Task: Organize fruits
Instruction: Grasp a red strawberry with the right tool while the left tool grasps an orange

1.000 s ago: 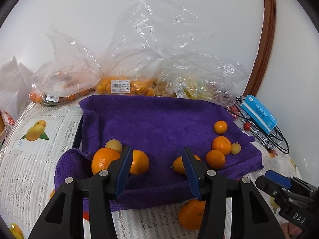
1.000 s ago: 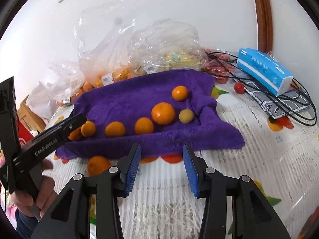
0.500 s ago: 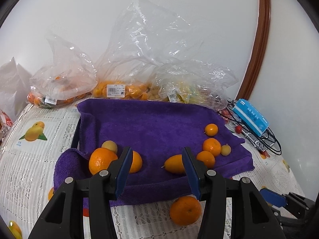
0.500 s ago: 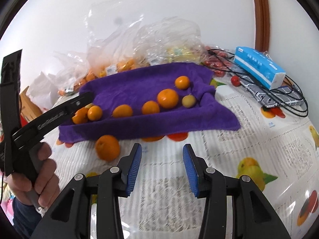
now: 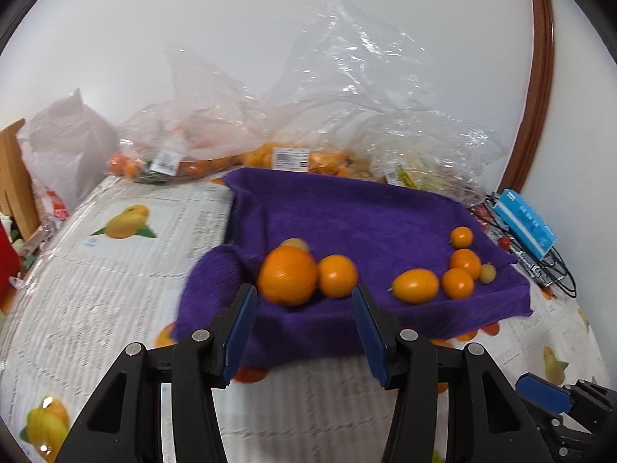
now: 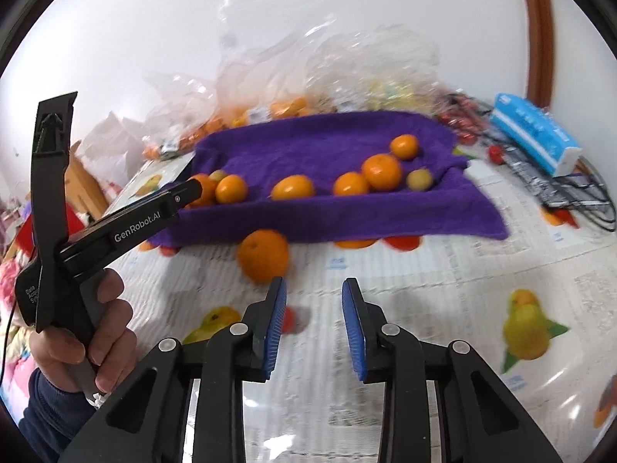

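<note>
A purple towel (image 5: 347, 208) lies on the table with several oranges on it. A big orange (image 5: 287, 276) and a smaller one (image 5: 338, 274) sit near its front edge. My left gripper (image 5: 304, 305) hangs just in front of them, open and empty. An oval orange (image 5: 415, 285), small oranges (image 5: 457, 283) and a yellowish fruit (image 5: 487, 273) lie to the right. A loose orange (image 6: 263, 255) rests on the tablecloth before the towel (image 6: 327, 146). Just short of it is my right gripper (image 6: 314, 293); its jaws are closing with nothing between them.
Clear plastic bags of fruit (image 5: 293, 158) stand behind the towel by the wall. A blue box (image 6: 536, 131) and black cables (image 6: 570, 189) lie at the right. A person's hand (image 6: 96, 332) holds the left gripper (image 6: 115, 227). A fruit-printed cloth (image 6: 462, 289) covers the table.
The right gripper's jaws have narrowed and the loose orange now sits close to its left fingertip. The left view has shifted, so the big orange now lies between its fingertips' line of sight.
</note>
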Demonstrator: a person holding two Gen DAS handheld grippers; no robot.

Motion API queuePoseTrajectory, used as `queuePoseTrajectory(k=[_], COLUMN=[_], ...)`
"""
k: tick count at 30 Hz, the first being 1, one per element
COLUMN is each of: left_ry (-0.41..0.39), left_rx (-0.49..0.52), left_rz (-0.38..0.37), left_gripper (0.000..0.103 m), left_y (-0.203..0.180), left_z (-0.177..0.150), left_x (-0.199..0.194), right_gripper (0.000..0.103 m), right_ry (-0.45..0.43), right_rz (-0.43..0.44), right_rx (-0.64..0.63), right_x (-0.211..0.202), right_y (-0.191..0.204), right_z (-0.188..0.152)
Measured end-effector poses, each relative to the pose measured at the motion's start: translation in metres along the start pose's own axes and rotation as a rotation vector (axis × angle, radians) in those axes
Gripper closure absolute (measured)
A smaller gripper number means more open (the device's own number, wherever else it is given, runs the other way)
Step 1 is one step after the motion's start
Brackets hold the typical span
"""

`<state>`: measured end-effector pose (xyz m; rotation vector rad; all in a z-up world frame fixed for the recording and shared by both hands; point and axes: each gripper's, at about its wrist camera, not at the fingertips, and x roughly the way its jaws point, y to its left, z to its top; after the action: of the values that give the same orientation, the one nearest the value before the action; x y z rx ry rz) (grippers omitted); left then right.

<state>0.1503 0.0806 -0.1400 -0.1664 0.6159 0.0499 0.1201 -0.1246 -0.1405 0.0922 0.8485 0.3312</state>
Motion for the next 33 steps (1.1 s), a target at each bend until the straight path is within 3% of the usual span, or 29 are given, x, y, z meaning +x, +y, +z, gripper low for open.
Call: queuePoseTrajectory(k=[7,13,16,20,28,33], left_ry=[0.003,0.005,0.016,0.028,0.038,0.059], left_rx=[-0.016,-0.008,-0.004,-0.001,0.057,0.145], left_rz=[0.011,-0.001,-0.008,-0.029,-0.160,-0.251], left_gripper=[0.054,0.054,0.054,0.054,0.053,0.046], left_y=[0.012,0.011,0.010,0.008,-0.011,-0.037], left_z=[-0.003,-0.003,-0.004,-0.005,-0.009,-0.018], left_x=[-0.006,-0.006,-0.004,-0.003,-0.007,-0.010], right_gripper=[0.072,0.071,0.078,0.078,0.078,0.078], right_ry=[0.038,0.083,0.071,0.058,-0.017,-0.026], right_rz=[0.032,-0.010,-0.025,-0.005,-0.167,-0.165], right_rx=[-0.025,-0.035,-0.049,-0.035,-0.064,-0.115], right_x=[0.016,0.032,0.033,0.028,0.001,-0.006], right_y=[0.018,0.022,0.025,0.019,-0.030,-0.050], right_z=[-0.011,-0.016,-0.017,-0.015,-0.013,-0.021])
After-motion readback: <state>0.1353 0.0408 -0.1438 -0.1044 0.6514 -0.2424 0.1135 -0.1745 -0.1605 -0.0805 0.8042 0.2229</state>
